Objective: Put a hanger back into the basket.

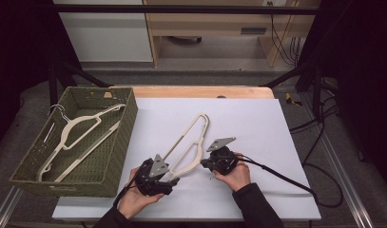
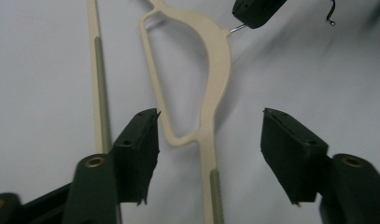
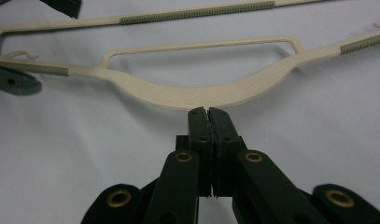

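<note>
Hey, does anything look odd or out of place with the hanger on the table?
Yes: the cream hanger lies on the white mat while another hanger sits in the green basket. The right tool is shut at its metal hook, not its frame.

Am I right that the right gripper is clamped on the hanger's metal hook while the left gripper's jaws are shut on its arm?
Not quite: in the left gripper view the left gripper stands open, its pads clear of the hanger arm between them. The right gripper is shut at the hook.
</note>
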`<action>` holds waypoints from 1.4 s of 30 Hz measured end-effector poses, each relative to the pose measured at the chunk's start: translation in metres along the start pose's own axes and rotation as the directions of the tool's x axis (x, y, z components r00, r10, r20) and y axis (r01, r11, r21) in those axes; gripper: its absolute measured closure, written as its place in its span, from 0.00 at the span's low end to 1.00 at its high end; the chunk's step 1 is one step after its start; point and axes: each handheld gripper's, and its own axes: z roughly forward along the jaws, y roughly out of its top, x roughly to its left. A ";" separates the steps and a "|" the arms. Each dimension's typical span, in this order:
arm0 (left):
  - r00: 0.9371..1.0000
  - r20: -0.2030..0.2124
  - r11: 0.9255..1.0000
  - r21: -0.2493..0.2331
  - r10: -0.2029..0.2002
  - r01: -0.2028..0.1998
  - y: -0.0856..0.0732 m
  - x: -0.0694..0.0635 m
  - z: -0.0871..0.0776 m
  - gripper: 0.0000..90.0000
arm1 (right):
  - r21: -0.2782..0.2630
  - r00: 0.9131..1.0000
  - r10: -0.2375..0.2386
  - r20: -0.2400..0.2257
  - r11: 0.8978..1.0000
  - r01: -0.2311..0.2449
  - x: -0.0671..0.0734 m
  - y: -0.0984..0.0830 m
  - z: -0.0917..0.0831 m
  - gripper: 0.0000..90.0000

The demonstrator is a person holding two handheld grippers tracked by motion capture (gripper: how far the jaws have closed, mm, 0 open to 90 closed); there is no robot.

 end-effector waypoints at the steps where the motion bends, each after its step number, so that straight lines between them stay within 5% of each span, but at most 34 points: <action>1: 1.000 -0.001 1.000 0.007 0.010 -0.010 0.003 -0.001 0.003 0.36 | -0.002 1.000 0.013 -0.005 1.000 -0.013 0.002 0.002 -0.002 1.00; 7: 0.994 -0.049 0.992 0.088 0.096 -0.091 0.024 -0.009 0.037 0.36 | -0.010 1.000 0.005 -0.011 1.000 -0.005 0.005 0.006 -0.008 1.00; 14: 0.989 -0.073 0.984 0.138 0.128 -0.117 0.026 -0.006 0.059 0.58 | -0.011 1.000 -0.009 -0.003 1.000 0.009 0.005 0.007 -0.014 1.00; 21: 0.986 -0.054 0.977 0.153 0.158 -0.149 0.028 -0.010 0.060 0.81 | -0.013 0.999 -0.032 0.016 0.999 0.033 0.010 0.010 -0.016 1.00; 29: 0.975 -0.089 0.970 0.154 0.205 -0.190 0.029 -0.015 0.058 0.85 | -0.047 0.999 -0.032 0.015 0.998 0.033 0.009 0.011 -0.018 0.99; 32: 0.970 -0.107 0.970 0.139 0.217 -0.201 0.030 -0.016 0.055 0.87 | -0.096 0.999 -0.031 0.016 0.995 0.032 0.010 0.012 -0.027 0.86; 39: 0.975 -0.121 0.979 0.102 0.188 -0.176 0.031 -0.011 0.044 0.88 | -0.274 0.996 0.005 0.088 0.962 0.019 -0.002 0.013 -0.069 0.60; 40: 0.975 -0.130 0.981 0.094 0.180 -0.169 0.031 -0.009 0.041 0.88 | -0.329 0.992 0.035 0.120 0.944 0.006 -0.009 0.009 -0.083 0.53; 41: 0.975 -0.130 0.981 0.094 0.180 -0.169 0.031 -0.009 0.041 0.89 | -0.329 0.992 0.035 0.120 0.944 0.006 -0.009 0.009 -0.083 0.53; 42: 0.976 -0.135 0.983 0.091 0.168 -0.157 0.032 -0.006 0.037 0.89 | -0.382 0.988 0.080 0.132 0.924 -0.024 -0.018 0.003 -0.096 0.45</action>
